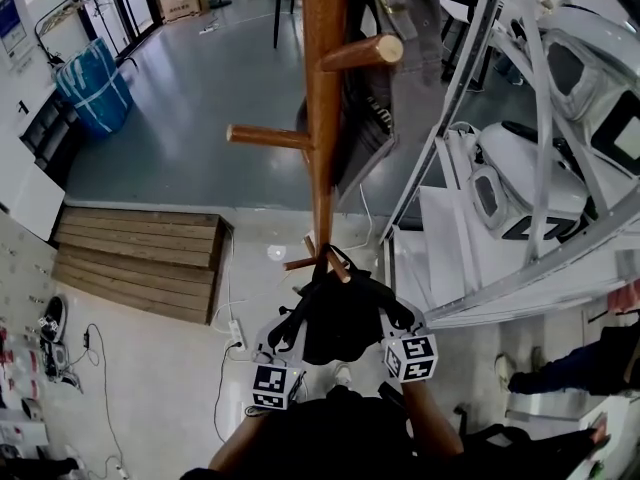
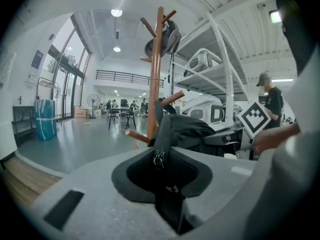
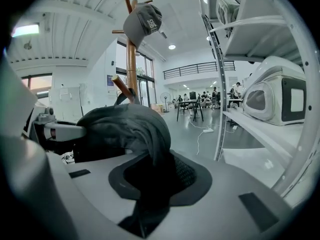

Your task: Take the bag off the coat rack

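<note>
Clenched on the dark fabric of the bag [image 1: 340,313] with left tongs [image 2: 162,166] and right tongs [image 3: 150,176] alike, close against the coat rack [image 1: 322,118] at its low peg.

A blue bundle [image 1: 92,86] is standing by the windows, wooden steps [image 1: 140,258] are lying by the wall, and a white rack [image 3: 216,94] is holding machines [image 3: 272,96].

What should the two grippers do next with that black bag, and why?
Probably lift the bag up and back, off the peg. Both the left gripper and the right gripper are shut on its fabric, and it hangs from that upward-slanting peg.
</note>
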Available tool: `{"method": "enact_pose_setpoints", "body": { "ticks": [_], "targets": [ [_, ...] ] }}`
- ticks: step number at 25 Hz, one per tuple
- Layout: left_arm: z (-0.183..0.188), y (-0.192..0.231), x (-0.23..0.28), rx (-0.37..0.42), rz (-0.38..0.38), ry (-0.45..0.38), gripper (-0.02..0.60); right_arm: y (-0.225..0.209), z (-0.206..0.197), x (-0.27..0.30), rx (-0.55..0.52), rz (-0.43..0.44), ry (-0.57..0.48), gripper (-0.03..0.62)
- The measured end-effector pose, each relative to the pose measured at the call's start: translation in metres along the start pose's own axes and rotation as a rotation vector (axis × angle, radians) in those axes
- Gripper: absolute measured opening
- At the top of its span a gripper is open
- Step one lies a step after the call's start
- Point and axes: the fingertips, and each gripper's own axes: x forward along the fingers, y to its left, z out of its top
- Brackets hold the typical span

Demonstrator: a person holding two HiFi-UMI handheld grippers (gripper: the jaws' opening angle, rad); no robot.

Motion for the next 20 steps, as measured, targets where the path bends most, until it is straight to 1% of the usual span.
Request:
{"method": "enact_pose_setpoints", "body": {
  "ticks": [12, 16, 20],
  "targets": [
    [0.019, -0.011, -0.018, 0.034, -0.048, -0.046, 0.075, 0.01, 0.009, -0.025, 0.01, -0.034, -0.032, 0.08],
    [0.022, -0.014, -0.023, 0.024, -0.061, -0.045, 0.075, 0.012, 0.011, -0.032, 0.012, -0.046, -0.039, 0.08],
    [0.025, -0.016, -0.028, 0.034, -0.077, -0.067, 0.075, 0.015, 0.013, -0.04, 0.009, -0.06, -0.046, 0.08]
  ]
}}
